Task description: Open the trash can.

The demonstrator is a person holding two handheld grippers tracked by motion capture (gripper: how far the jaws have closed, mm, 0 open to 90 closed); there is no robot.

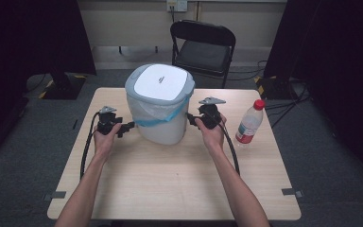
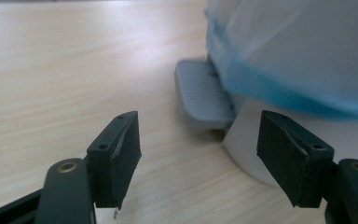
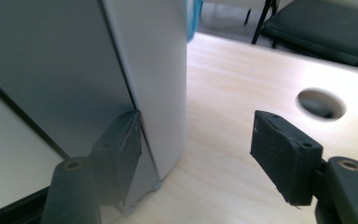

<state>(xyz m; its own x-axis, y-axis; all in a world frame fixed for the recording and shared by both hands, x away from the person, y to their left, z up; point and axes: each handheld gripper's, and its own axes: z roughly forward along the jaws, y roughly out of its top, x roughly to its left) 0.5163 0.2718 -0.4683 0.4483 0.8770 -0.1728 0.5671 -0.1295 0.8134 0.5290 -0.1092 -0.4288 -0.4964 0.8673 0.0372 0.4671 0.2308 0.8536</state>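
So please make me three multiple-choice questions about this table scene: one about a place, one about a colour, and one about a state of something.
1. Where does the water bottle stand?
A. On the table, to the right of the bin
B. On the chair
C. On the bin's lid

2. What colour is the bottle's cap?
A. Blue
B. Red
C. Green

3. In what state is the left gripper?
A. Shut on the pedal
B. Shut on the bin bag
C. Open, holding nothing

Answers:
1. A, the high view shows the bottle upright on the table, beyond the right gripper.
2. B, the cap is red in the high view.
3. C, its fingers stand wide apart, with bare table between them.
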